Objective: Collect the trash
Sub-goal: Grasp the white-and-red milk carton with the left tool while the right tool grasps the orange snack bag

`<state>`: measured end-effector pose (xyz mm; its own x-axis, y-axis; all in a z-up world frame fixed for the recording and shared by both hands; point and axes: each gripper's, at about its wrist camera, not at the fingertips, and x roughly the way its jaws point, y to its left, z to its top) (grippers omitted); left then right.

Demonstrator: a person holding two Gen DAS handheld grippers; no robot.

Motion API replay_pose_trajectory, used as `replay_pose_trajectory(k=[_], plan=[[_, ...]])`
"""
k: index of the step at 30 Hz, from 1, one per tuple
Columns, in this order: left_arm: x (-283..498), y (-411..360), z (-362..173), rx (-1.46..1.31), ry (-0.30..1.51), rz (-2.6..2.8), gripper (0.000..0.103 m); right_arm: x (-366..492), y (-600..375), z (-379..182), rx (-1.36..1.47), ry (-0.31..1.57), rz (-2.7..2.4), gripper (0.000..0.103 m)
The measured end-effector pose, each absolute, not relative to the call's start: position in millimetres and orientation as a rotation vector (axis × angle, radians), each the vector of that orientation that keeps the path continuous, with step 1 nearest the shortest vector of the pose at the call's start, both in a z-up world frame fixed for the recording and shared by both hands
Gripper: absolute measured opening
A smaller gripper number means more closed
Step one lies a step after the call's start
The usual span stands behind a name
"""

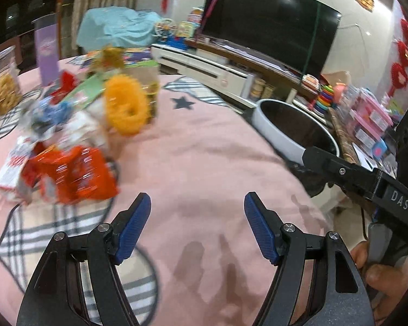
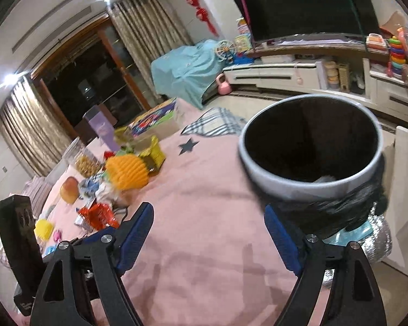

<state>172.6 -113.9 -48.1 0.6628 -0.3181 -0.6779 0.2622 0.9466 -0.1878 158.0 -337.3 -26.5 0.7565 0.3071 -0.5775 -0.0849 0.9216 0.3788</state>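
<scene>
A blurred pile of wrappers lies on the pink tablecloth [image 1: 204, 149], among them an orange-red packet [image 1: 76, 174] and white and blue crumpled pieces. My left gripper [image 1: 197, 212] stands open over bare cloth, to the right of the pile, with nothing between its blue pads. A white-rimmed bin [image 2: 285, 187] with a black liner stands just beyond the table's right edge, and something pale lies inside it. My right gripper [image 2: 208, 217] is open and empty, with its right finger close under the bin's rim. The red packet [image 2: 100, 216] shows far left in this view.
A yellow spiky ring [image 1: 125, 106], a snack jar [image 1: 4, 87], a purple carton [image 1: 47, 54] and a colourful box [image 2: 155, 119] crowd the table's far left. The right gripper's black arm [image 1: 353, 174] and a hand [image 1: 378, 269] are at the right. A TV [image 1: 269, 19] and low cabinet stand behind.
</scene>
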Motion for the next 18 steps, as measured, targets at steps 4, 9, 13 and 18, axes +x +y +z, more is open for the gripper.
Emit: replay_pose_trajectory(k=[4, 9, 13, 18], plan=[[163.9, -87.2, -52.1, -0.107, 0.779, -0.28, 0.073, 160.3, -317.4, -35.0, 0.331, 0.71, 0.247, 0.085], [152.9, -55.2, -55.4, -0.138, 0.779, -0.225, 0.073, 161.2, -290.8, -42.8, 0.316, 0.739, 0.288, 0.085], [145.9, -30.1, -56.8, -0.158, 0.773, -0.185, 0.073, 161.3, -269.5, -44.3, 0.292, 0.753, 0.322, 0.085], [140.6, -3.8, -59.5, -0.183, 0.768, -0.134, 0.073, 160.7, -246.4, -45.3, 0.268, 0.767, 0.359, 0.086]])
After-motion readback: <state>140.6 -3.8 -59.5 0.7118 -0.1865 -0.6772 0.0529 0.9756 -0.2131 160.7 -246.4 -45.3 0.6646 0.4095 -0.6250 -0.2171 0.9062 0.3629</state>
